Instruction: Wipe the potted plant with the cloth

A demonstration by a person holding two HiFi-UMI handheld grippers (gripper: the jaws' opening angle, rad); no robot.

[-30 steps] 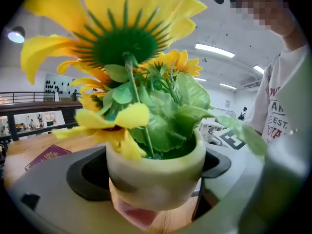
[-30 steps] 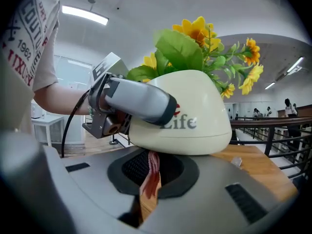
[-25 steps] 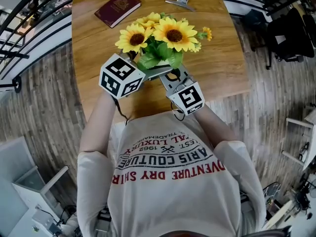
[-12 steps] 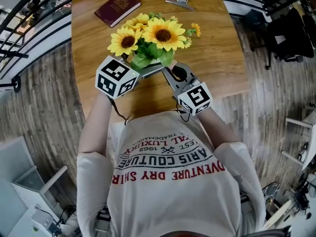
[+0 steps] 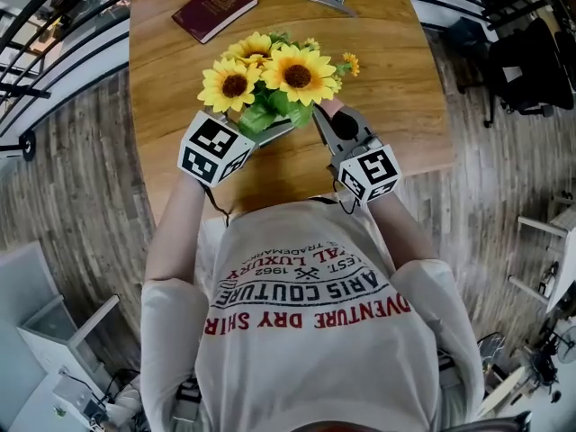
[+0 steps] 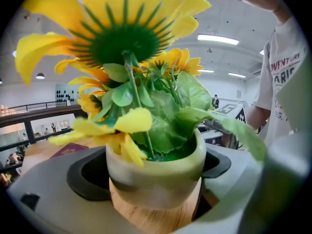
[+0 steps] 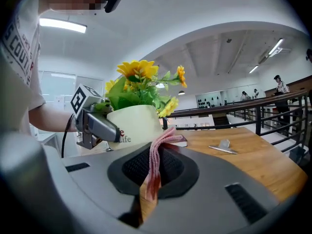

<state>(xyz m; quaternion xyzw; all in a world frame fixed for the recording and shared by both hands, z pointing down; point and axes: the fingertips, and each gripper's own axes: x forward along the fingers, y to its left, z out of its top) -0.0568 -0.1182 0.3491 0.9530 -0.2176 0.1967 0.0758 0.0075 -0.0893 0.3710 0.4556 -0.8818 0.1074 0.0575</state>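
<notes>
Head view and both gripper views. The left tongs (image 5: 273, 131) are closed on the cream round pot of the potted plant of yellow artificial sunflowers and green leaves (image 5: 270, 75), one jaw at each side of the pot (image 6: 156, 174). The plant is upright over the middle of the round wooden worktop (image 5: 396, 79), towards the edge nearest the person. Whether the pot's base touches the wood cannot be told.

The right tongs (image 7: 147, 177) are closed on a pink folded cloth (image 7: 158, 147), which is pinched between the jaws. Its free end rises out of them towards the pot (image 7: 134, 123), and it sits close to the pot's side. In the head view the right tongs (image 5: 322, 113) reach in beside the plant from the right.

At the far side of the worktop lie a dark red booklet (image 5: 214, 7) and a small metal clip (image 5: 328, 1), both well apart from the plant.
</notes>
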